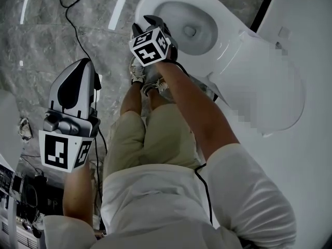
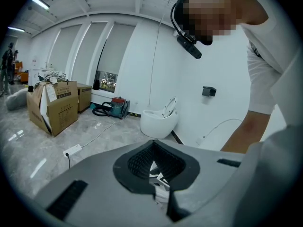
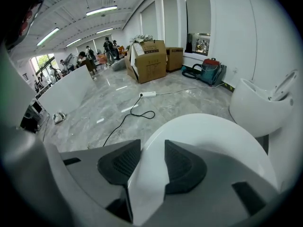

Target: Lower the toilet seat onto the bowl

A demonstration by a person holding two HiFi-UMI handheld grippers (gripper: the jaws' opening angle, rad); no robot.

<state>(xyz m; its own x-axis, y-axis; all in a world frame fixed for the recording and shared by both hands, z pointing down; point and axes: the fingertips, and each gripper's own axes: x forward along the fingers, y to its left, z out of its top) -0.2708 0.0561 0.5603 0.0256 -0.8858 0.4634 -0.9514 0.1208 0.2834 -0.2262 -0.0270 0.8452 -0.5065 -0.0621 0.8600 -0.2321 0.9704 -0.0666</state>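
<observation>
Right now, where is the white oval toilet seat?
The toilet seat is clamped by its front rim in the right gripper, at top centre of the head view, over the bowl, left of the white lid.

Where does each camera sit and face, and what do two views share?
Head view: on the head, steeply down: toilet, arms, left hand-held gripper, right hand-held gripper.
Left gripper view: on left hand-held gripper, across the floor; shut jaws, forearm.
Right gripper view: along its jaws, clamped on the white seat.
Shared: gripper views both show cardboard boxes.
</observation>
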